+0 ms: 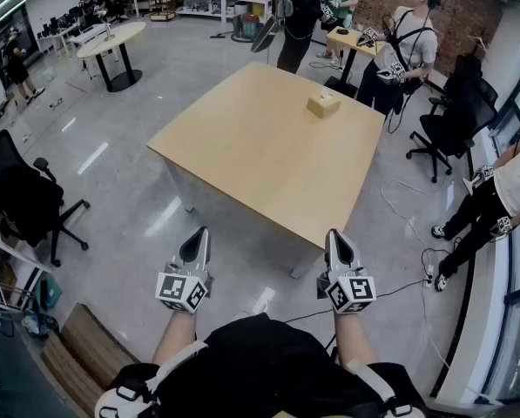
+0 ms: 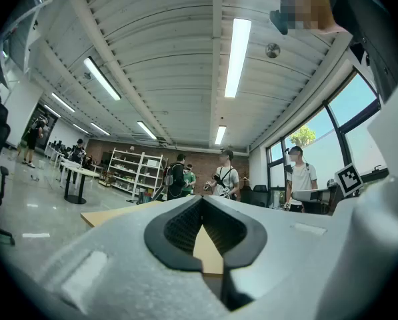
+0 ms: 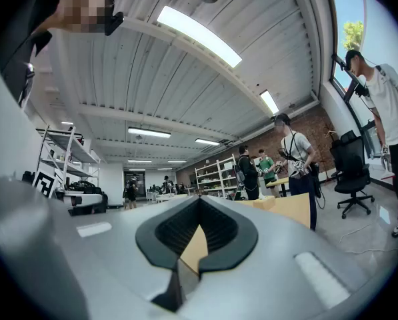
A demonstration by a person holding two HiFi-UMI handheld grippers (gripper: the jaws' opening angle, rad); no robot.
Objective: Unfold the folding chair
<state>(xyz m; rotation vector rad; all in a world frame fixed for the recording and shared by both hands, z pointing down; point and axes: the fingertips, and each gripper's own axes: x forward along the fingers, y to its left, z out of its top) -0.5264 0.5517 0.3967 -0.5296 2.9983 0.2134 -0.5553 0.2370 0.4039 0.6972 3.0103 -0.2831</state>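
Observation:
No folding chair is plainly in view. A brown wooden slatted thing (image 1: 84, 345) lies on the floor at the lower left; I cannot tell what it is. My left gripper (image 1: 198, 235) and right gripper (image 1: 336, 237) are held level side by side above the floor, just short of the near corner of a light wooden table (image 1: 268, 146). Both are shut with nothing between the jaws. In the left gripper view the left gripper (image 2: 200, 211) has its tips together, and so does the right gripper (image 3: 199, 207) in the right gripper view.
A small yellow box (image 1: 324, 104) sits on the table's far side. Black office chairs stand at the left (image 1: 24, 194) and right (image 1: 455, 111). Several people stand behind the table and at the right edge. A round table (image 1: 111, 40) is far left; cables (image 1: 408, 207) cross the floor.

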